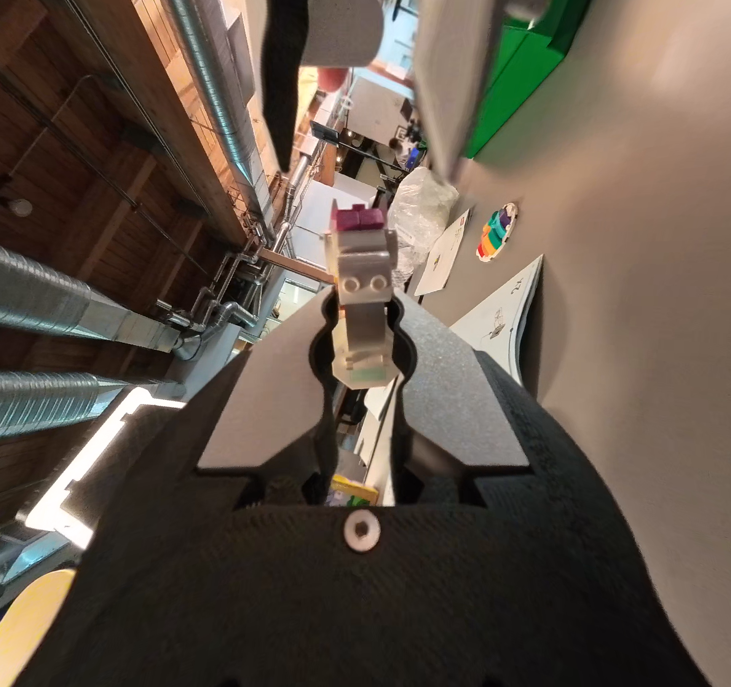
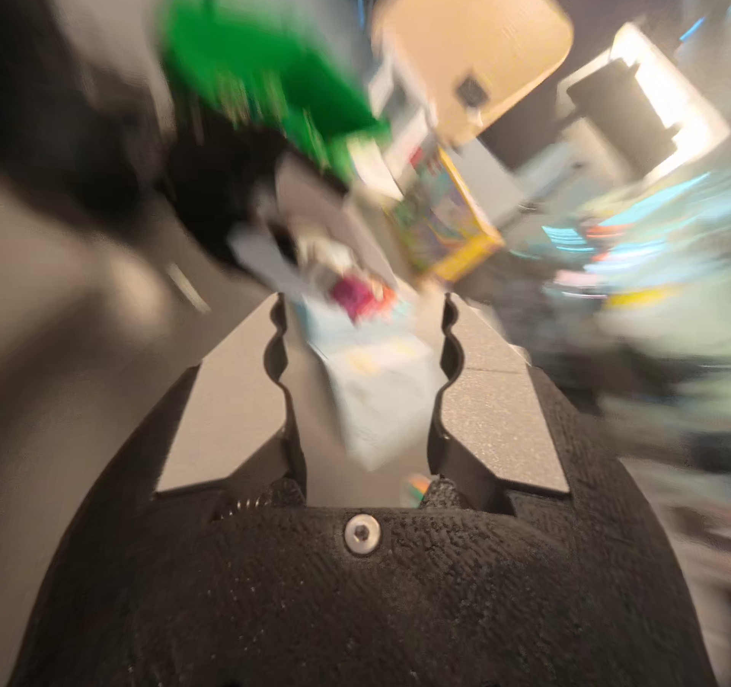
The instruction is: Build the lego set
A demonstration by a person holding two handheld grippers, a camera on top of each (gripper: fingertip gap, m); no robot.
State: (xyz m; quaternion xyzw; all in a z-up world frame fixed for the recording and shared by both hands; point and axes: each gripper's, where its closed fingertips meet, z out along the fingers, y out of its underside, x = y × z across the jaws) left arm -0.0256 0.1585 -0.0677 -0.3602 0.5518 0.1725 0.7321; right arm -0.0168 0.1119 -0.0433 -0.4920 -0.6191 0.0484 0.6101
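My left gripper point(image 1: 362, 297) is shut on a small lego build point(image 1: 362, 272) of grey and white pieces with magenta bricks point(image 1: 358, 220) at its far end, held in the air beside the grey table point(image 1: 633, 312). The right gripper's fingers point(image 1: 344, 15) loom blurred at the top of this view, spread apart beyond the build. In the heavily blurred right wrist view, my right gripper point(image 2: 364, 300) is open and empty. The build's magenta end point(image 2: 348, 292) shows just past its fingertips, held by the left gripper point(image 2: 205, 193).
A green bin point(image 1: 526, 66) stands on the table and also shows in the right wrist view point(image 2: 253, 74). A rainbow-coloured lego piece on a white round base point(image 1: 496, 232), an open instruction booklet point(image 1: 502, 312), a white sheet point(image 1: 443, 256) and a clear plastic bag point(image 1: 423, 201) lie there. A yellow box point(image 2: 443, 213) is nearby. The tips of one gripper are about 6 centimetres away from the tips of the other.
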